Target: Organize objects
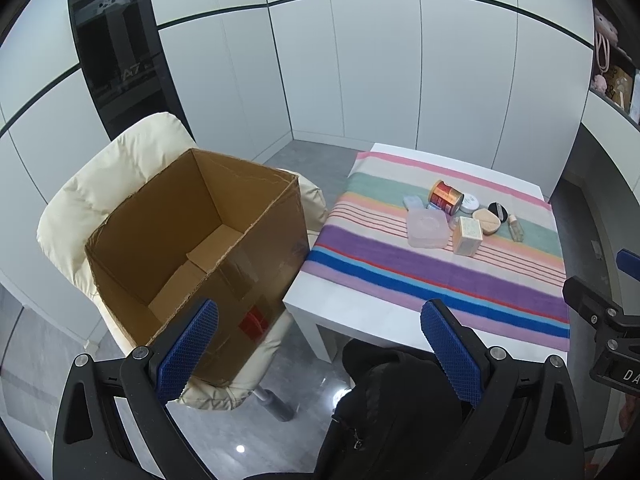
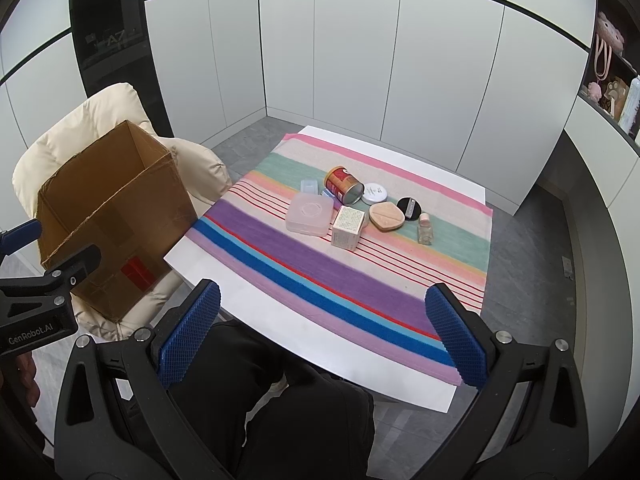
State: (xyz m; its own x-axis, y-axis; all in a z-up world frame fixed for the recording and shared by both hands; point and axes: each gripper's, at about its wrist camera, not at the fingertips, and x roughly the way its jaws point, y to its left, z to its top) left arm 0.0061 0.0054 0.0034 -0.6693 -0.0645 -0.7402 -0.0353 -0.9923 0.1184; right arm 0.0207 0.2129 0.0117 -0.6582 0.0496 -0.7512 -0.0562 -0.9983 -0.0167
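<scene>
An empty cardboard box [image 1: 192, 248] [image 2: 108, 216] stands open on a cream chair [image 1: 116, 168], left of a white table [image 2: 224, 276] with a striped cloth [image 2: 360, 272]. On the cloth lie a red can [image 2: 344, 185] on its side, a clear plastic case [image 2: 309, 214], a small beige carton [image 2: 349, 227], a white tin [image 2: 374, 193], a beige compact [image 2: 387, 216], a black compact [image 2: 409, 208] and a small bottle [image 2: 425, 229]. My left gripper [image 1: 320, 348] hangs open near the box. My right gripper [image 2: 322, 336] is open over the table's near edge. Both are empty.
White cabinet walls surround the table. A shelf with pink plush items [image 2: 608, 64] is at the right. The person's dark-clad legs [image 2: 280, 400] sit below the near table edge. Grey floor [image 2: 532, 272] shows to the right of the table.
</scene>
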